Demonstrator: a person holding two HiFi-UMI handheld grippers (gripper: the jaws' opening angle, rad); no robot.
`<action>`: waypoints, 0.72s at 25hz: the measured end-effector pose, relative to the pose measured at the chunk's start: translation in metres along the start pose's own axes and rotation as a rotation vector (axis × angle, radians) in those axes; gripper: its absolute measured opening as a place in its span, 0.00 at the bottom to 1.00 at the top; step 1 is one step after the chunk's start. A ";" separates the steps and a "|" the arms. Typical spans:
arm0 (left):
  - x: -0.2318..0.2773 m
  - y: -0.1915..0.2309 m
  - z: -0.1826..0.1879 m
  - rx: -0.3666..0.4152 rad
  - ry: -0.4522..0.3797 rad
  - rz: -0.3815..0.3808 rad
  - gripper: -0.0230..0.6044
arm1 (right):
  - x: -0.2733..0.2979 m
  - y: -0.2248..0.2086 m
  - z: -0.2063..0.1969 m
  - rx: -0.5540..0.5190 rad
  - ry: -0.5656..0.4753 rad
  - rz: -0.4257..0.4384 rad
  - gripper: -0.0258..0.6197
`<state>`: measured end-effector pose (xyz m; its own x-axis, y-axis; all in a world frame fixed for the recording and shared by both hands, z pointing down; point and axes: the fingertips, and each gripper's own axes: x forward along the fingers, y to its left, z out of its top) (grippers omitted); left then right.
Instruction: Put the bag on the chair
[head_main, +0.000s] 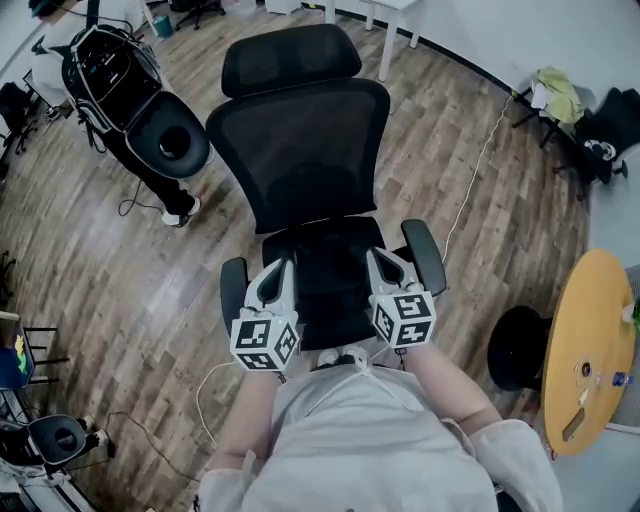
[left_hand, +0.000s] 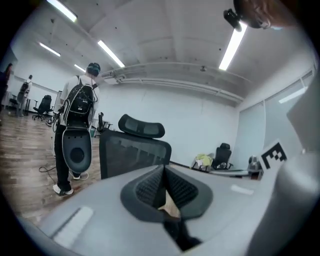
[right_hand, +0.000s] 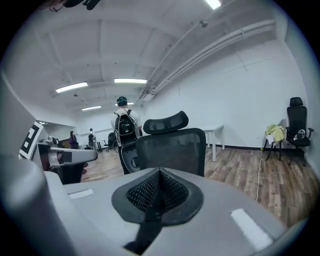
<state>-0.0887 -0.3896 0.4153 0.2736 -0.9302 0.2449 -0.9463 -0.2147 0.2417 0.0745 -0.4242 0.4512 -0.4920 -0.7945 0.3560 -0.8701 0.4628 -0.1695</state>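
Observation:
A black mesh office chair (head_main: 300, 150) with a headrest stands right in front of me, its empty seat (head_main: 335, 275) facing me. It also fills the middle of the left gripper view as the chair (left_hand: 132, 155) and of the right gripper view as the chair (right_hand: 172, 147). My left gripper (head_main: 275, 278) hovers over the seat's front left, and my right gripper (head_main: 385, 268) over its front right. The left gripper (left_hand: 164, 172) and the right gripper (right_hand: 160, 174) are both shut with nothing between the pads. The only bag I see is a black backpack (head_main: 110, 60) on a person's back.
The person with the backpack (left_hand: 80, 107) stands at the far left on the wooden floor. A round wooden table (head_main: 590, 350) and a black stool (head_main: 520, 350) are at the right. A white cable (head_main: 480, 160) runs across the floor. A chair with yellow-green cloth (head_main: 555, 95) sits far right.

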 end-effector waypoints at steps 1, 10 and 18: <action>-0.003 -0.003 0.013 -0.005 -0.020 -0.005 0.05 | -0.003 0.003 0.012 -0.012 -0.017 0.008 0.04; -0.025 -0.035 0.110 0.058 -0.182 -0.033 0.05 | -0.035 0.020 0.105 -0.054 -0.168 0.075 0.04; -0.033 -0.035 0.116 0.060 -0.193 0.007 0.05 | -0.043 0.021 0.109 -0.047 -0.179 0.061 0.04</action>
<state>-0.0840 -0.3861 0.2903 0.2345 -0.9703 0.0600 -0.9581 -0.2202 0.1833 0.0742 -0.4232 0.3320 -0.5446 -0.8199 0.1764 -0.8384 0.5265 -0.1411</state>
